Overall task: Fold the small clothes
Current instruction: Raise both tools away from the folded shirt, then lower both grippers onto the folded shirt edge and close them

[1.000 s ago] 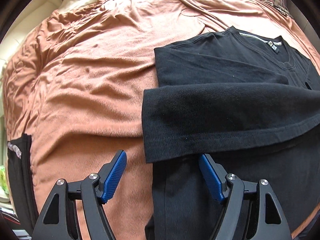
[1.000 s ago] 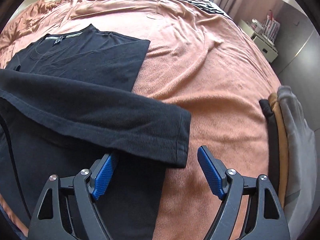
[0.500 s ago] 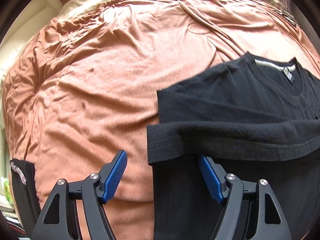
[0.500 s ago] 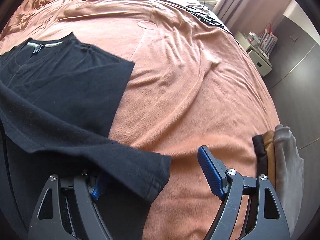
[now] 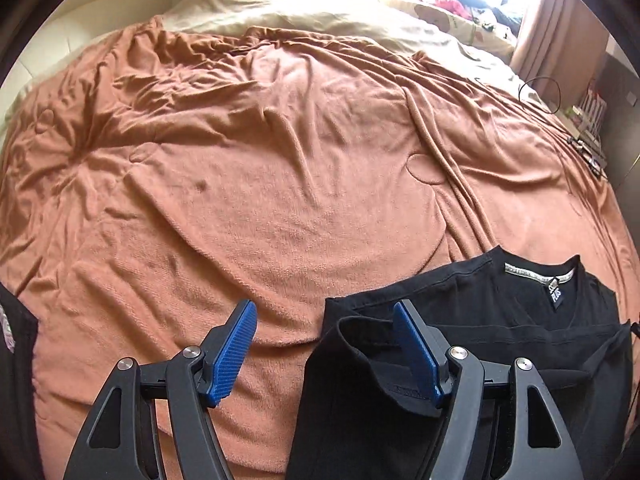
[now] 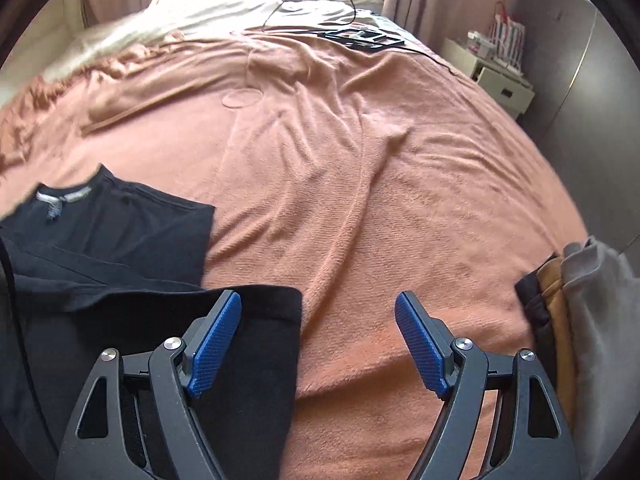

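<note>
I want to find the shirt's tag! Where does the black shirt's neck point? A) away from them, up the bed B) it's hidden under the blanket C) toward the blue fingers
A: the collar tag sits at the far edge of the black shirt, beyond the fingers, lying on the orange blanket.

Left claw (image 5: 325, 345) gapes over black shirt's (image 5: 480, 312) edge; orange blanket (image 5: 260, 184) beneath.

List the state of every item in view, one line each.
left hand-held gripper: open, one finger over the shirt's edge.
right hand-held gripper: open, holding nothing.
black T-shirt: partly folded, flat on the blanket.
orange blanket: spread, wrinkled.
stacked clothes: folded, at the bed's right edge.
</note>
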A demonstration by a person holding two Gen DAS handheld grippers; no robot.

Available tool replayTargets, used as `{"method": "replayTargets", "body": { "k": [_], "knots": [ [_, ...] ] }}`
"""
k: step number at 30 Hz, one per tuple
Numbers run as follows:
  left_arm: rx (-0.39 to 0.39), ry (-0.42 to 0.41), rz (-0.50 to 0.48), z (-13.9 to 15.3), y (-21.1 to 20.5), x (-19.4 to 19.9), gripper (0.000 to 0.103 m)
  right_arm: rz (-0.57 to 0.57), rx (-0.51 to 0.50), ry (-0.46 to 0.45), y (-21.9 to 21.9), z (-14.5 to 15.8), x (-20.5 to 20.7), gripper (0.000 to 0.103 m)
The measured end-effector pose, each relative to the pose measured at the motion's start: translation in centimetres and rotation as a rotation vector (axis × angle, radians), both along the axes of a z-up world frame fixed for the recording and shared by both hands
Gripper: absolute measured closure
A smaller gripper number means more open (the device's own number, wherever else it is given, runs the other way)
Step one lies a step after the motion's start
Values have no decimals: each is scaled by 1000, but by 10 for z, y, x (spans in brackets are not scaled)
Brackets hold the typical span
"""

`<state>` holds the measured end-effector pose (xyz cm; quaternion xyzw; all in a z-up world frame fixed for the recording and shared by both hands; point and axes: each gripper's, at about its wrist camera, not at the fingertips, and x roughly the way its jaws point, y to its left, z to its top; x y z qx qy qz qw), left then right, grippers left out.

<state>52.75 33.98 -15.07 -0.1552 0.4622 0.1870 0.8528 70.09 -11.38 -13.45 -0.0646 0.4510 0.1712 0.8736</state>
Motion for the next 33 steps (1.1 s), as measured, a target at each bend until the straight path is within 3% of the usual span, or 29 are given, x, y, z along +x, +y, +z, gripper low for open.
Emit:
{"method": "replayTargets", "body": {
  "k": [4, 9, 15, 17, 19, 25, 27, 28, 30, 31, 33],
  "knots": [
    [-27, -11, -2, 2, 9, -10, 31, 8, 117, 48, -18, -3, 0, 42],
    [-61, -37, -3, 7, 18, -24, 31, 40, 161, 73, -29, -6, 2, 43],
    [35, 52, -95, -2, 6, -26, 31, 61, 149, 99, -21, -10, 5, 44],
    [60, 85, -135, -10, -1, -24, 31, 69, 151, 117, -14, -14, 9, 54],
    [76, 108, -163, -18, -7, -21, 32, 66, 139, 130, -9, -17, 8, 57],
    [124, 140, -226, -39, -21, -4, 37, 24, 166, 169, -9, -21, 16, 57],
    [122, 140, -221, -42, -20, 3, 41, 21, 146, 171, -9, -21, 17, 57],
    [111, 133, -218, -43, -19, 5, 49, 23, 143, 169, -9, -20, 15, 57],
    [89, 117, -218, -44, -18, 8, 66, 17, 137, 164, -10, -20, 14, 65],
    [87, 112, -219, -44, -19, 9, 80, 10, 140, 164, -12, -19, 12, 75],
    [99, 101, -222, -42, -20, 7, 87, 0, 159, 158, -17, -16, 8, 86]
  ]
}}
